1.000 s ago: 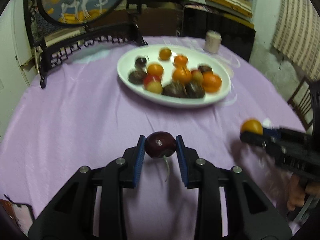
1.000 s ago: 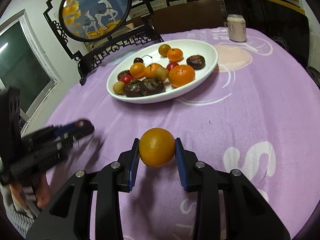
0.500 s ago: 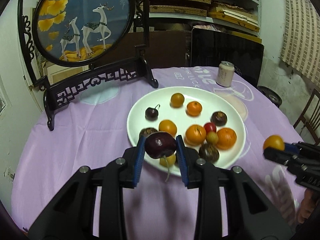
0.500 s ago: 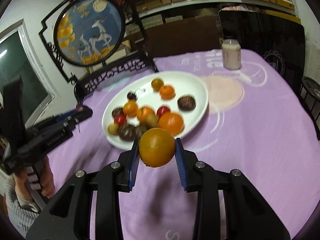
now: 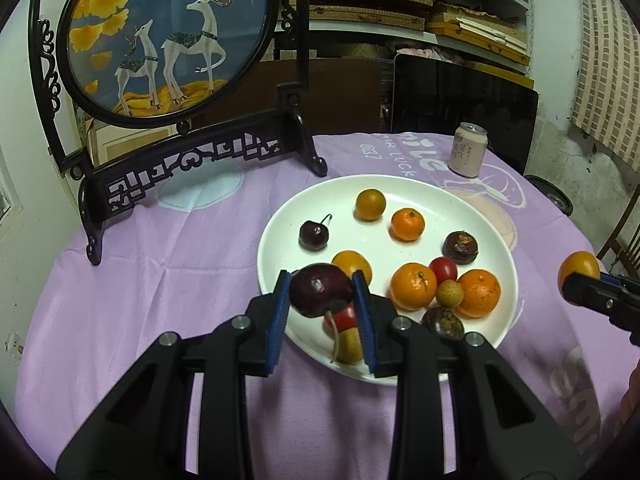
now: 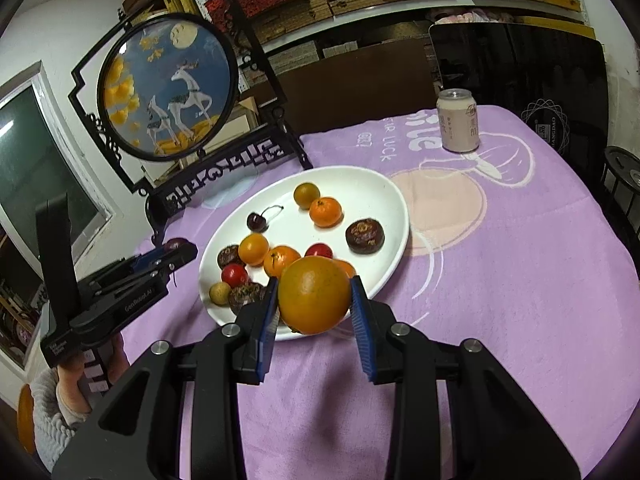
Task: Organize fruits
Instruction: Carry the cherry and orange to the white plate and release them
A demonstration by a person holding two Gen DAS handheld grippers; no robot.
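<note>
My left gripper is shut on a dark red cherry with a pale stem, held above the near left rim of the white plate. My right gripper is shut on an orange, held above the plate's near edge. The plate holds several fruits: oranges, a tangerine, a stemmed cherry, red tomatoes and dark brown fruits. The right gripper shows in the left wrist view; the left gripper shows in the right wrist view.
A round deer picture on a black carved stand stands at the back left of the purple tablecloth. A drink can stands behind the plate. A black chair back is beyond the table.
Both grippers have risen and moved forward with their fruit, from low over the cloth to above the plate's near edge. The plate looks closer and is seen from higher up.
</note>
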